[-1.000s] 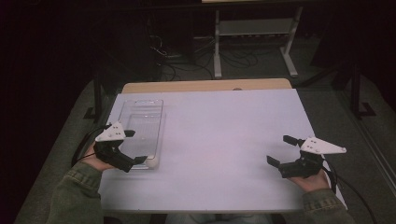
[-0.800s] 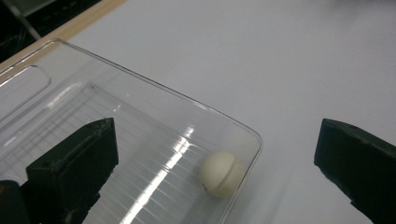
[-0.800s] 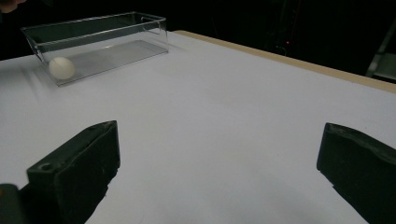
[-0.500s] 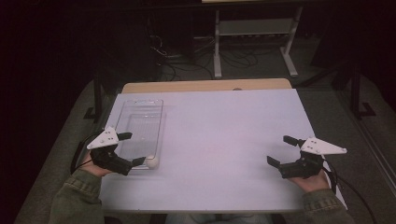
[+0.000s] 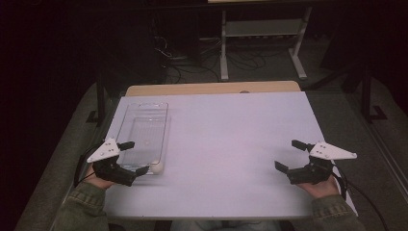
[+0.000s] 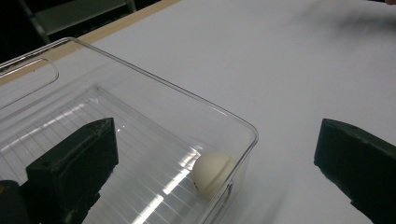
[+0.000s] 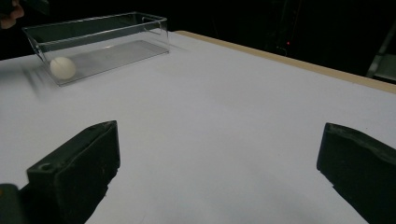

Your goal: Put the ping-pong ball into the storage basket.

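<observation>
At lower left of the high view, the left gripper (image 5: 129, 158), jaws spread and empty, straddles the clear tray's (image 5: 128, 122) near corner holding a white ball (image 5: 157, 167); the right gripper (image 5: 293, 155) waits open at lower right.

Dim room around me; only the white table (image 5: 226, 144) is lit, glare streaks my clear box (image 6: 154, 186), and my jaws look soft.

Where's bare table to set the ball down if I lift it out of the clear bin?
The broad stretch of table between the clear bin and the right gripper is bare, out to the far wooden edge. It is tight only at the near left corner, where the left gripper hangs open over the bin's end holding the ball.
</observation>
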A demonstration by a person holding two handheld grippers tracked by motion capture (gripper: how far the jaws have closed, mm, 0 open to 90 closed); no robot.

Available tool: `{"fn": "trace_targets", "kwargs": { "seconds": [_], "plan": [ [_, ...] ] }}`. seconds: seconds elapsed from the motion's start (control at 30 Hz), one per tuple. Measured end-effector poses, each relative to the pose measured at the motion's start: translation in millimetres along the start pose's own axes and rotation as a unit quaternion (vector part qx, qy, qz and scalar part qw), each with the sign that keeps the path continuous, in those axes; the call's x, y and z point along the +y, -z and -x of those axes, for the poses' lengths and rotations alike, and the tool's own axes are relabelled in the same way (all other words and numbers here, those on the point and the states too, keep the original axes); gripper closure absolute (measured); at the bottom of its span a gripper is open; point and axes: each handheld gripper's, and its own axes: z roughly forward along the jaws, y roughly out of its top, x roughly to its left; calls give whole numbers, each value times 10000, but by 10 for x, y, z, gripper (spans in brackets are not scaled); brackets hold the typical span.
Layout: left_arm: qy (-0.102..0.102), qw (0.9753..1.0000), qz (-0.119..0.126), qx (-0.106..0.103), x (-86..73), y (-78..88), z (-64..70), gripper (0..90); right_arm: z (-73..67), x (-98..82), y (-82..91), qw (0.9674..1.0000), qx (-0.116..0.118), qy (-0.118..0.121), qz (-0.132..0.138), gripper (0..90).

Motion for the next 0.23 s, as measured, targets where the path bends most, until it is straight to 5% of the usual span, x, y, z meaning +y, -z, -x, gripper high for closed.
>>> {"fn": "trace_targets", "kwargs": {
  "seconds": [0.23],
  "plan": [
    [11,10000,-5,-21,-11,-32,25,0,8,-3,8,10000,-7,-9,9,0]
  ]
}}
